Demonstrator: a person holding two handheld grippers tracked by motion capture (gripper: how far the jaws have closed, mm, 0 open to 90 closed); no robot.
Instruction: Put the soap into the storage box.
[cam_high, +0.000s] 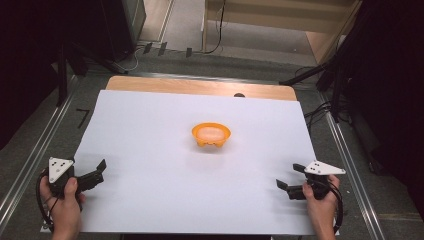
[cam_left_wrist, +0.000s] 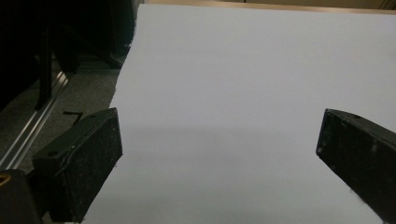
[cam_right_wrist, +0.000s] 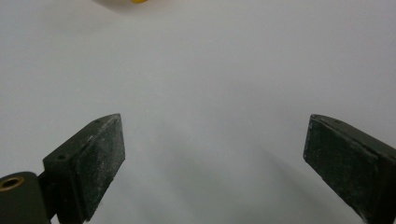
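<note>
Orange bowl (cam_high: 211, 135) sits mid-table, well apart from both wide-spread, empty tools (cam_high: 96, 171) (cam_high: 291, 176).

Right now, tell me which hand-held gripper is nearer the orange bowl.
Right, slightly. The right hand-held gripper sits off the orange bowl toward the table's near right; the left hand-held gripper sits farther off, near left. Both open, empty.

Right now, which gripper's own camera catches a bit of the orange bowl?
The right gripper: a sliver of the orange bowl shows at the top of its view. The left gripper faces bare white sheet.
</note>
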